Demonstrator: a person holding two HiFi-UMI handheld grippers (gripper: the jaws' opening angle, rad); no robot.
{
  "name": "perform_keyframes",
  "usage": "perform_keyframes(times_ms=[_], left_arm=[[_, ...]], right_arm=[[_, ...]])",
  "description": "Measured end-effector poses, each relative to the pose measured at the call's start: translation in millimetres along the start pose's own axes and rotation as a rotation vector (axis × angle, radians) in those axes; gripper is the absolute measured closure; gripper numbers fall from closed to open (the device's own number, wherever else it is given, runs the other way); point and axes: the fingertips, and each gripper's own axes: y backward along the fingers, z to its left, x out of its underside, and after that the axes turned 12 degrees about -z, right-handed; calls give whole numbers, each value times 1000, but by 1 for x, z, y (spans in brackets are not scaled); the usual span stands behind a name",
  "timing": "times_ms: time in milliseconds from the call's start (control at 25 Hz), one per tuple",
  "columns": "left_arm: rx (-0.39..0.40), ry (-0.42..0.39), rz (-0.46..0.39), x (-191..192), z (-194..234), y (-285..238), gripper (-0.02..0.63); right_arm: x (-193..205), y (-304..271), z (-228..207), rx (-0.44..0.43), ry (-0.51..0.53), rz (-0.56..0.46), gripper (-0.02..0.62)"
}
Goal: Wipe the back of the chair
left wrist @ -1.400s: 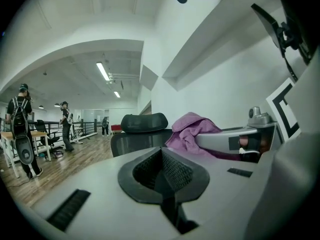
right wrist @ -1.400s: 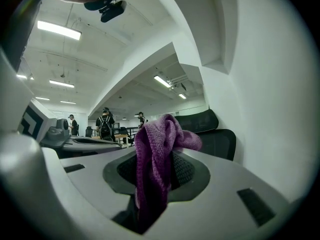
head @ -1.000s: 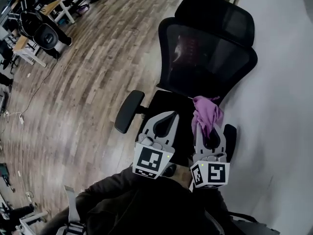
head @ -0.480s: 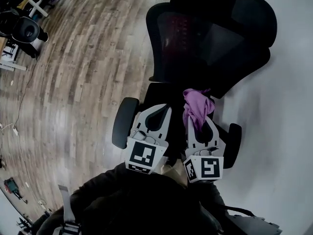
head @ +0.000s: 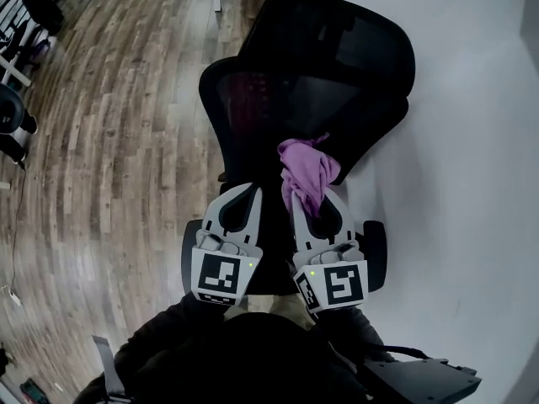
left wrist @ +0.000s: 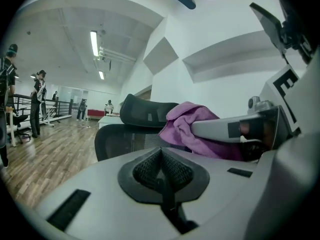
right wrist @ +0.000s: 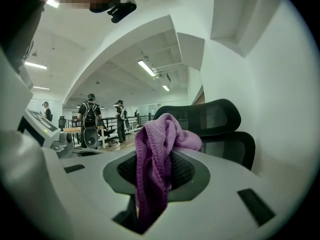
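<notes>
Chair (head: 312,99): black office chair with a mesh back and a curved headrest (head: 337,32) on top. It stands on a wooden plank floor (head: 109,141), and its right side is just beside a white wall (head: 472,141). Its front faces the person. A dark armrest (head: 375,251) shows on its wall side, just outside the right tool.

Cloth (head: 307,171): purple and knitted, bunched into a loose wad. In the head view it lies in front of the lower middle of the chair's mesh back. Whether it touches the mesh cannot be told. One fold hangs down between the jaws that hold it.

Right tool (head: 316,204): grey, with a marker cube at its rear. Its jaws are clamped on the purple cloth, and the wad rises past the fingertips toward the chair back. It is held over the chair's seat and points at the back.

Left tool (head: 242,194): same build. Its jaws are closed together with nothing between them. It is held just beside the right tool, on the side of the chair away from the wall, and also points at the chair back.

Person: a dark sleeve (head: 253,352) shows below both tools, at the front of the chair.

Background: several people (right wrist: 91,119) stand on the floor, well apart from the chair. One of them wears a backpack.
</notes>
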Motion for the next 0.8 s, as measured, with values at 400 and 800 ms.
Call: perform_keyframes(times_ms=[400,800], left_arm=[[-24,-44,-15,-12,-9,12,597],[-48,-21,12,-13,-23,-14,597]], right_arm=[[-11,3,1,-39,12,-40,486],[6,1,-6,-66,-49,10,488]])
